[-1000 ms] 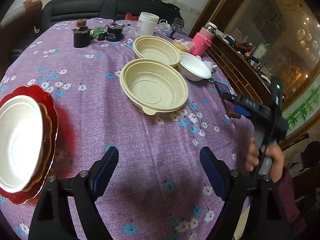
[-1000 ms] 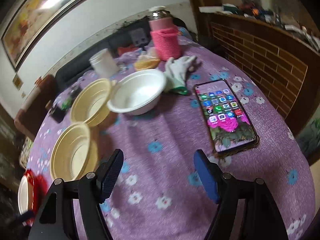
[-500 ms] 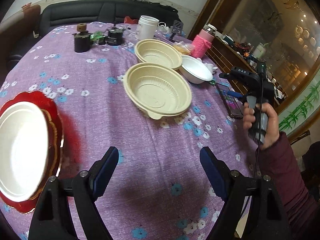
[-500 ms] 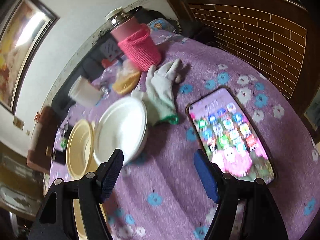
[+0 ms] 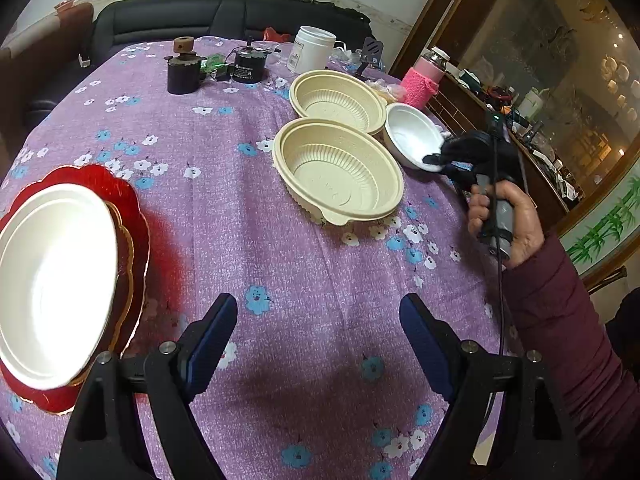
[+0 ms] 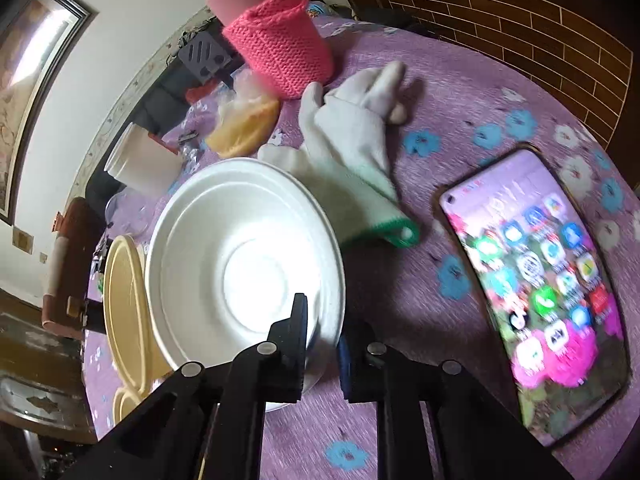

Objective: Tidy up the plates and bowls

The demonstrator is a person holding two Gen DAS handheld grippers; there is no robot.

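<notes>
A white foam bowl [image 6: 240,256] sits on the purple cloth; it also shows in the left wrist view [image 5: 410,134]. My right gripper [image 6: 326,340] is shut on its near rim, one finger inside and one outside; it also shows in the left wrist view [image 5: 440,158]. Two beige bowls [image 5: 340,168] [image 5: 336,98] sit left of it. A white plate [image 5: 52,280] lies on a red plate [image 5: 132,208] at the left. My left gripper [image 5: 318,340] is open and empty above the bare cloth.
A phone [image 6: 536,280], a white glove [image 6: 352,136] and a pink-sleeved bottle [image 6: 276,48] lie right of the white bowl. A white jar [image 5: 312,54], two dark objects [image 5: 184,66] [image 5: 248,66] stand at the far side. A brick-pattern cabinet [image 6: 520,32] borders the table.
My right gripper moved forward to the white bowl and closed on its rim. The left gripper stayed nearly still and open.
</notes>
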